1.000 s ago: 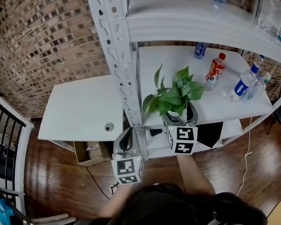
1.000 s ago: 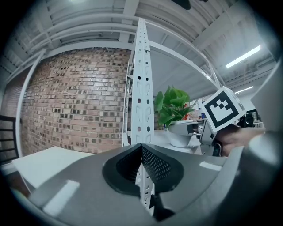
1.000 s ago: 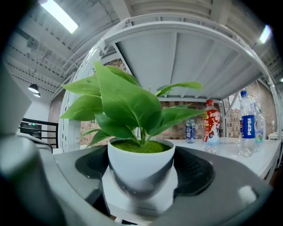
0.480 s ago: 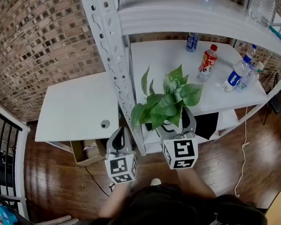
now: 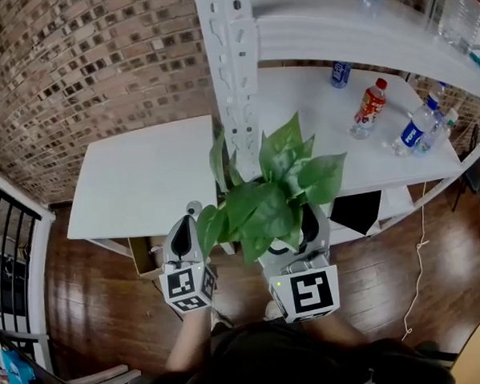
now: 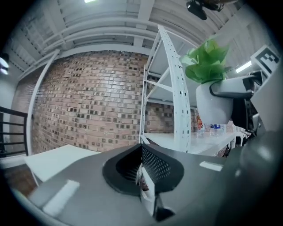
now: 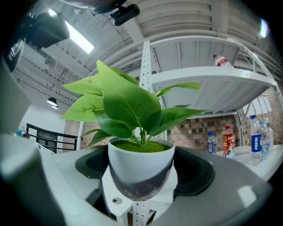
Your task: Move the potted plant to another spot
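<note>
The potted plant (image 5: 272, 195), broad green leaves in a white pot (image 7: 140, 161), hangs in the air in front of the rack post, off the shelf. My right gripper (image 5: 297, 236) is shut on the pot, one jaw on each side of it; in the head view the leaves hide the pot and the fingertips. In the right gripper view the pot fills the space between the jaws of the right gripper (image 7: 141, 183). My left gripper (image 5: 181, 234) is just left of the plant, shut and empty. Seen from the left gripper (image 6: 141, 176), the plant (image 6: 207, 62) is up at the right.
The white rack post (image 5: 233, 67) stands right behind the plant. Its shelf (image 5: 317, 127) carries several bottles (image 5: 368, 108). A white table (image 5: 135, 185) lies to the left, a cardboard box (image 5: 147, 260) beneath it. Brick wall behind, black railing (image 5: 6, 239) far left.
The right gripper has lifted the plant off the shelf and drawn it back and left, out of the rack to in front of the post. The left gripper moved back alongside.
</note>
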`<state>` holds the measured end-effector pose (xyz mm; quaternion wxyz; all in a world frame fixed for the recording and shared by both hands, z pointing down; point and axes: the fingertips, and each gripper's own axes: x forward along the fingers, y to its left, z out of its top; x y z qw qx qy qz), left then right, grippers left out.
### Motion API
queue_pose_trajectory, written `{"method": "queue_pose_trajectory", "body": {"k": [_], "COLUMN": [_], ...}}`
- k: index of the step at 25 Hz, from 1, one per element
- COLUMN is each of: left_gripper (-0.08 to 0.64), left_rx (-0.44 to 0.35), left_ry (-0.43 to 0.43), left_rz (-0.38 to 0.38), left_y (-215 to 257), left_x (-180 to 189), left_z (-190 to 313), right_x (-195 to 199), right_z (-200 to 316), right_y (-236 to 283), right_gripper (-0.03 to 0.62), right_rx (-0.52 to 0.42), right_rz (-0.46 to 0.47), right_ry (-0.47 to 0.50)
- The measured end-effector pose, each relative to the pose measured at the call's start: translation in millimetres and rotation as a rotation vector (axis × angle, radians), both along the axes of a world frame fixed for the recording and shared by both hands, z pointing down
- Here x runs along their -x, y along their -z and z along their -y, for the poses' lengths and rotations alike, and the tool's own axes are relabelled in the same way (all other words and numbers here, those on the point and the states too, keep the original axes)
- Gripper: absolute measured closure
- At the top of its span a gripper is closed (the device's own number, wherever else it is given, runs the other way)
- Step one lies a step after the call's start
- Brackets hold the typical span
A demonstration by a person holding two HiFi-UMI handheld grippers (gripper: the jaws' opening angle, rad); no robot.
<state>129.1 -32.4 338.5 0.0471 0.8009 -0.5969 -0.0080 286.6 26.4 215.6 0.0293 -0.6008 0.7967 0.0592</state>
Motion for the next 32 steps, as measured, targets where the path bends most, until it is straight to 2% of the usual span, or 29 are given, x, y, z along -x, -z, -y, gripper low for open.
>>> {"method": "queue_pose_trajectory", "body": {"k": [4,11,14,18,25,29,32], "left_gripper": [0.543,0.543,0.543,0.543,0.543,0.543,0.543], "left_rx": [-0.005,-0.008,-0.015,0.009,0.022,0.022,0.052], "left_ry": [0.0,-0.016,-0.03,-0.062,-0.087,-0.051,-0.032], "left_rz": [-0.011,0.002,0.009,0.021,-0.006,-0.016,-0.012], "left_y": [10,21,20,7,-16,-30,-49], "left_x": [34,88,116,151,215,251,273], "left_z": [5,19,20,35,53,66,77], "right_x": [57,132,163,198,259,282,294], "right_z": [5,40,57,88,127,155,170], "right_y": [11,-5,-29,-58,-111,-151,-181], "right_gripper": [0.14,0.14,0.14,0.14,0.14,0.14,0.141], "right_rx": [-0.025,0.032,0.075,0.118,0.151,0.191,0.221], "right_rz": [0.001,-0.021,-0.04,-0.011,-0.019,-0.02,-0.031], "right_ry": [0.059,0.092,0.088,0.076,0.058,0.046,0.035]}}
